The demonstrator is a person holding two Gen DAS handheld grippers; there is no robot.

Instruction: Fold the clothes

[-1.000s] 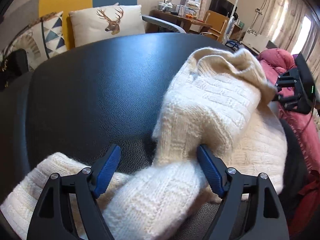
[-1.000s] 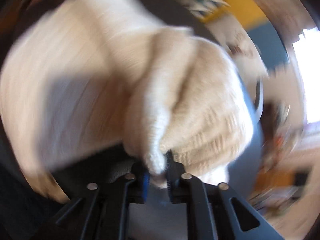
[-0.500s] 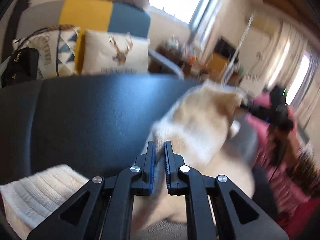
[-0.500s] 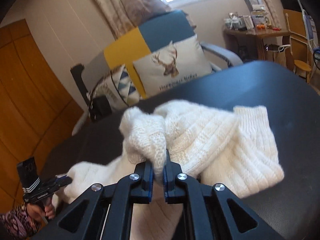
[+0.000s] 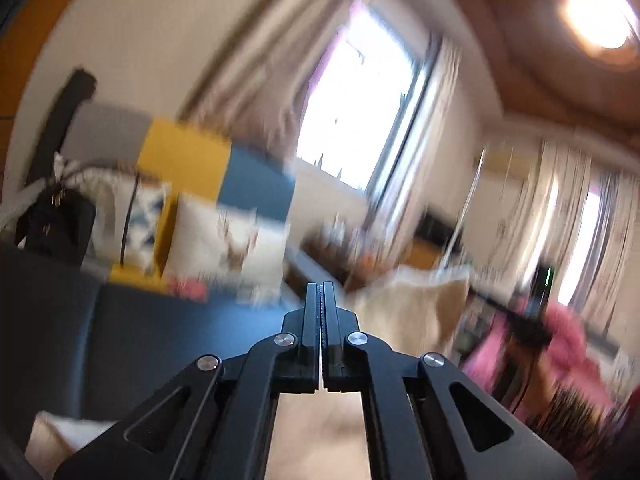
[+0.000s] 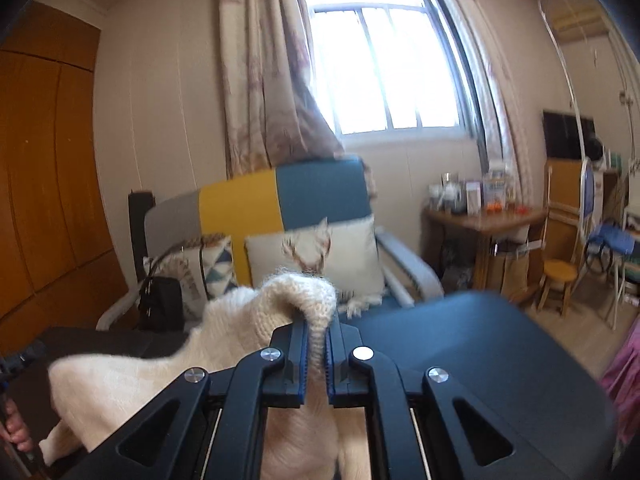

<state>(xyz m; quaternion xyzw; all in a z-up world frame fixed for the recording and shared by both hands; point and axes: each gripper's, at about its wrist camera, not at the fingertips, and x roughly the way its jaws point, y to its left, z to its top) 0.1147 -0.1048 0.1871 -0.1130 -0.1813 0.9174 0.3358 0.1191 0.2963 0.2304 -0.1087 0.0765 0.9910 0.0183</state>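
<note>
One cream sweater (image 6: 280, 304) hangs at lower centre over the dark table (image 6: 480, 344), pinched in the right gripper (image 6: 316, 344). Left gripper (image 5: 320, 300) jaws closed, grip unclear; two cushions upper left.

Sweater lifted above the table, armchair and window behind

In the right wrist view the sweater (image 6: 256, 320) hangs over the table (image 6: 480, 344), its top fold between the fingers of the right gripper (image 6: 316, 336) and the rest trailing down to the left. Behind the table stands an armchair (image 6: 280, 200) with two cushions (image 6: 320, 256) on its seat and a handbag (image 6: 160, 304) at its left. The window (image 6: 384, 72) is behind the armchair; a side table (image 6: 484, 220) stands to the right.
</note>
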